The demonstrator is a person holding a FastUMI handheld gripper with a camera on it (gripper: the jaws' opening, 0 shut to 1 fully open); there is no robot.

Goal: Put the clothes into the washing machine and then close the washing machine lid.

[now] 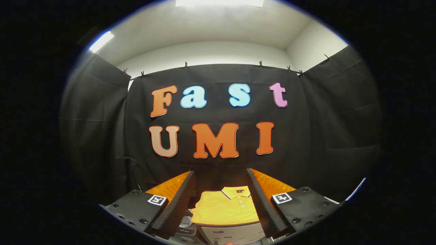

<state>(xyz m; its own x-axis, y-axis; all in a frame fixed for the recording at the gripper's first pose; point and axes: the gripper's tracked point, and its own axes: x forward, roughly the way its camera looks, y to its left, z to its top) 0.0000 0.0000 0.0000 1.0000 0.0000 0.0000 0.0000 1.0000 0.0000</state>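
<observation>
Black cloth wall behind; the hand-held gripper (223, 207) hangs spread wide, a folded yellow shirt (224, 207) lying between its fingers (177, 204).

one yellow polo shirt (226, 207), one tool (221, 200)

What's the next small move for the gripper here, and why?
Probably ease the gripper forward and down onto the yellow shirt. Its fingers stand open and grip nothing, and the folded shirt lies just ahead between them on a white surface.
</observation>
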